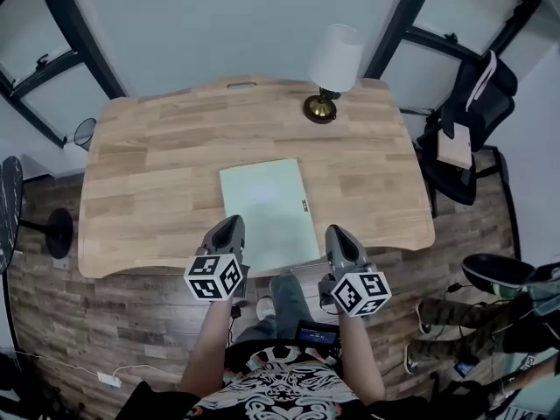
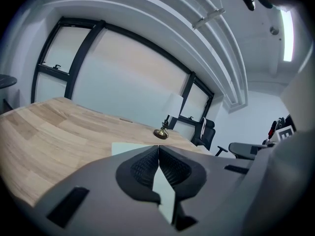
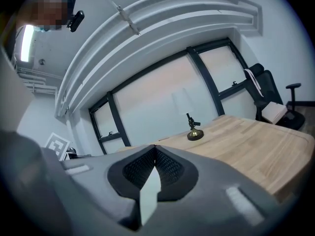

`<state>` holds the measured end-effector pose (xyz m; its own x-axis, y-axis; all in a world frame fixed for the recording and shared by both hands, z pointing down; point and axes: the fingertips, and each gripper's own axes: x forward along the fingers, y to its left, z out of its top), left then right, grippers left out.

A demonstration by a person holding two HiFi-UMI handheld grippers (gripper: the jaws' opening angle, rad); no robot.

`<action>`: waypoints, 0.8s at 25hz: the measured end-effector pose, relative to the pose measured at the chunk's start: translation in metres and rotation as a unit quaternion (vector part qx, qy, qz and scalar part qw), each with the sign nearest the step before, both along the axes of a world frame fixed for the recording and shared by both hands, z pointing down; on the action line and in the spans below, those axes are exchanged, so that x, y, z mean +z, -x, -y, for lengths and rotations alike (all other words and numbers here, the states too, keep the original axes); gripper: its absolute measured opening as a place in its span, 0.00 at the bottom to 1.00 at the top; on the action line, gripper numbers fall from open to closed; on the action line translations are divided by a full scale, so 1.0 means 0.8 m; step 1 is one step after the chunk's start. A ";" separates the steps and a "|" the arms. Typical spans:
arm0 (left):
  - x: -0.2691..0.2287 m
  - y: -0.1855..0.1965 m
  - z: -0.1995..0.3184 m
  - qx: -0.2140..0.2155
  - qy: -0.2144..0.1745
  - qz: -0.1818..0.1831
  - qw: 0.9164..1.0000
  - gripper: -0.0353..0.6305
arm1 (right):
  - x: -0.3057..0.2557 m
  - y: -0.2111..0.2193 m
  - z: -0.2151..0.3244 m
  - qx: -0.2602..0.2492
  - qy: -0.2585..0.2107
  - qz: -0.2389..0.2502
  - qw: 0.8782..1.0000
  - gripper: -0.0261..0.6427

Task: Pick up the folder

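A pale green folder [image 1: 267, 206] lies flat in the middle of the wooden table [image 1: 149, 191], and its near end reaches the table's front edge. My left gripper [image 1: 231, 226] hovers at the folder's near left corner, shut with nothing between its jaws. My right gripper [image 1: 339, 233] sits just off the near right corner, also shut and empty. In the left gripper view the left gripper [image 2: 158, 154] points across the folder [image 2: 123, 148] toward the lamp. In the right gripper view a strip of the folder [image 3: 149, 196] shows below the closed right gripper [image 3: 155, 154].
A table lamp [image 1: 333, 66] with a white shade and brass base stands at the table's far edge. A black office chair [image 1: 471, 116] is off the right end. A black round stool [image 1: 10, 208] stands at the left. Another person's legs [image 1: 455, 331] are on the floor at right.
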<state>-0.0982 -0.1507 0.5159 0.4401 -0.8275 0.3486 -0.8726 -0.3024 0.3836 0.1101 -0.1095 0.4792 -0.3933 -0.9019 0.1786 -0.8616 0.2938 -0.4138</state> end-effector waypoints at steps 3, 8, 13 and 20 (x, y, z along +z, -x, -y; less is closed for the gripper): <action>0.004 0.008 0.010 -0.008 0.003 -0.002 1.000 0.06 | -0.005 0.008 0.015 -0.015 -0.006 0.023 1.000 0.05; 0.011 0.015 0.026 -0.015 0.005 0.007 1.000 0.06 | 0.006 0.015 0.039 -0.025 -0.001 -0.009 1.000 0.05; 0.012 0.021 0.043 -0.026 0.004 0.004 1.000 0.06 | 0.021 0.017 0.056 -0.030 0.015 -0.047 0.998 0.05; 0.022 0.025 0.058 -0.029 0.010 0.007 1.000 0.06 | 0.047 0.009 0.079 -0.021 0.045 -0.047 0.998 0.05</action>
